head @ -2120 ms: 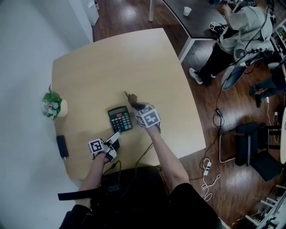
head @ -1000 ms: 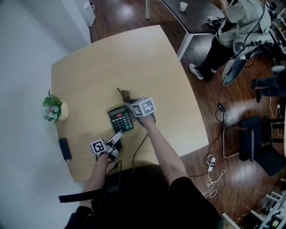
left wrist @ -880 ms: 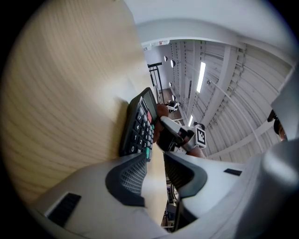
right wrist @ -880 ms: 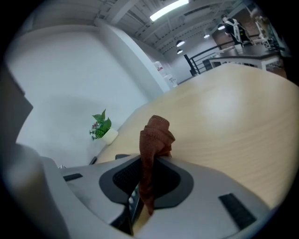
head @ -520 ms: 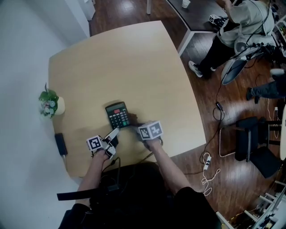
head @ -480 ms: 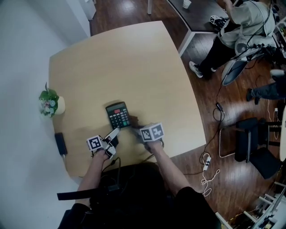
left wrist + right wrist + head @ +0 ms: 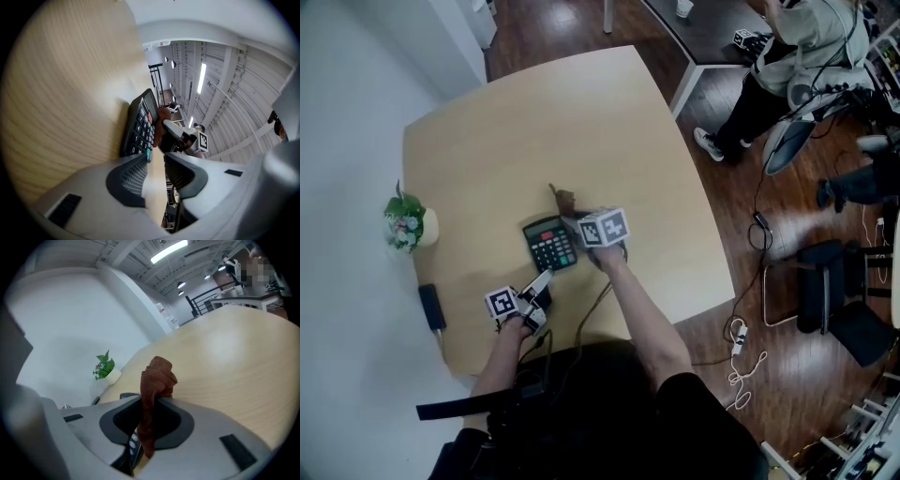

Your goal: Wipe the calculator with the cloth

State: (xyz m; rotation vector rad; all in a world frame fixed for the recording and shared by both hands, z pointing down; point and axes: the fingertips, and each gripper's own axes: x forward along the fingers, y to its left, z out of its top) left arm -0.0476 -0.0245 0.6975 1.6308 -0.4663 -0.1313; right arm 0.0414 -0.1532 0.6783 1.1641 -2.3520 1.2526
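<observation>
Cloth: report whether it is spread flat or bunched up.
Bunched up: the cloth stands crumpled, pinched in the right hand-held gripper, not spread flat.

The wooden table (image 7: pixel 581 131) bears a calculator (image 7: pixel 549 246), a small potted plant (image 7: pixel 412 225) and a dark flat object (image 7: pixel 431 307).

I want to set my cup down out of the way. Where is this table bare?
The far half of the table, beyond the calculator and cloth, is bare; so is the right edge. The near left is crowded: plant pot, black device, left tongs, right tongs.
</observation>
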